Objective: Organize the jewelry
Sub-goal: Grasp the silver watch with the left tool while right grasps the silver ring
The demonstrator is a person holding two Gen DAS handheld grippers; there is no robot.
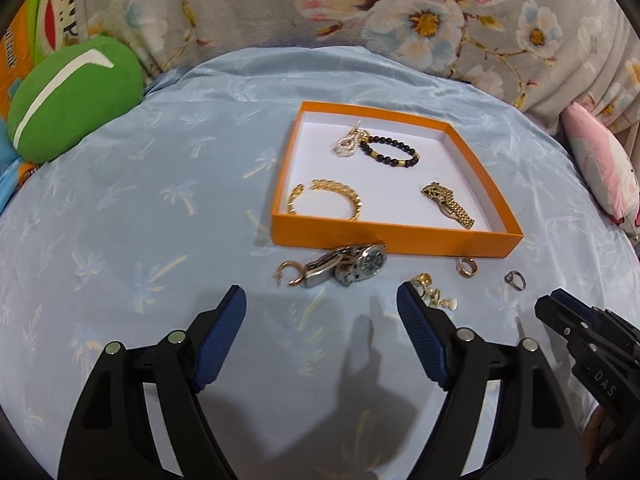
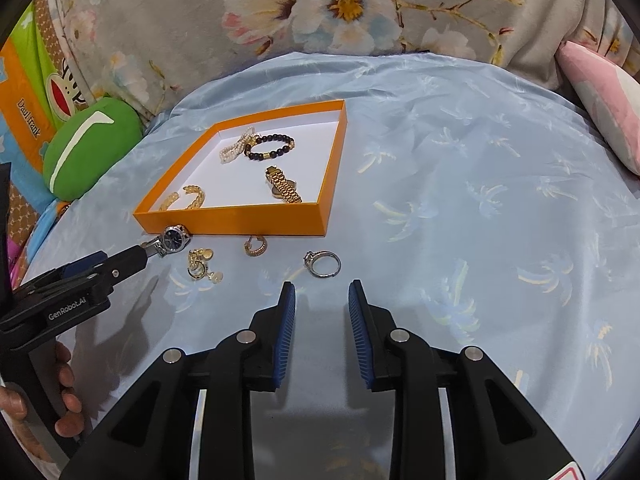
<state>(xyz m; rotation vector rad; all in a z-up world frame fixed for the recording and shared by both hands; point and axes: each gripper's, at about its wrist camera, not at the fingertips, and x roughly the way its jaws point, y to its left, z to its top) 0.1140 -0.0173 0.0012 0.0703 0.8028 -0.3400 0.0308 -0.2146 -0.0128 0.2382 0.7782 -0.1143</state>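
- The left gripper (image 1: 320, 300) hangs with jaws wide apart just short of the silver watch (image 1: 352, 266), which lies on the blue sheet (image 1: 160, 200) against the orange box (image 1: 392, 240) front wall
- Best to pinch across the folded band, not the dial
- Lift clear of the gold hoop earring (image 1: 289, 272) touching it
- The right gripper (image 2: 322, 294) is parted above the silver ring (image 2: 324, 265), holding 0 items

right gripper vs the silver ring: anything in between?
Nothing. In the right wrist view, only bare blue cloth lies between the open right gripper and the silver ring just ahead of its fingertips.
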